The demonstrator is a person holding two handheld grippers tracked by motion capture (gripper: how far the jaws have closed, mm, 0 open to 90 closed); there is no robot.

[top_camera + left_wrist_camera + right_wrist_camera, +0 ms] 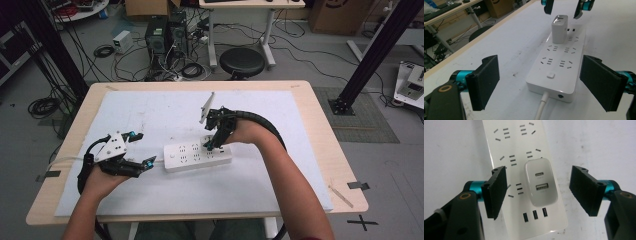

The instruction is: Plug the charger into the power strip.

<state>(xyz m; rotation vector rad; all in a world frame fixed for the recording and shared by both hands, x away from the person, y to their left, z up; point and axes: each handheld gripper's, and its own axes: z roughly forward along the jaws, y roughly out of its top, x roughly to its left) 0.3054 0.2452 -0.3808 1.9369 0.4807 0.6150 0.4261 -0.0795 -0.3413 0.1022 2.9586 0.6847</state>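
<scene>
A white power strip [197, 156] lies on the white mat [150, 107] in the middle of the table. A white charger [541, 182] with two ports on its top is plugged into the strip [506, 145] near its USB end. My right gripper [542, 191] hangs just above the charger [559, 30], open, one jaw on each side and clear of it. My left gripper [541, 82] is open at the strip's [556, 72] switch end, where the white cable [541, 107] leaves. Its jaws flank that end without touching.
The mat covers most of the wooden table [320, 130]. Beyond the far edge stand a black stool [242, 62], computer towers [165, 35] and tangled floor cables. Black frame posts [372, 55] rise at both sides.
</scene>
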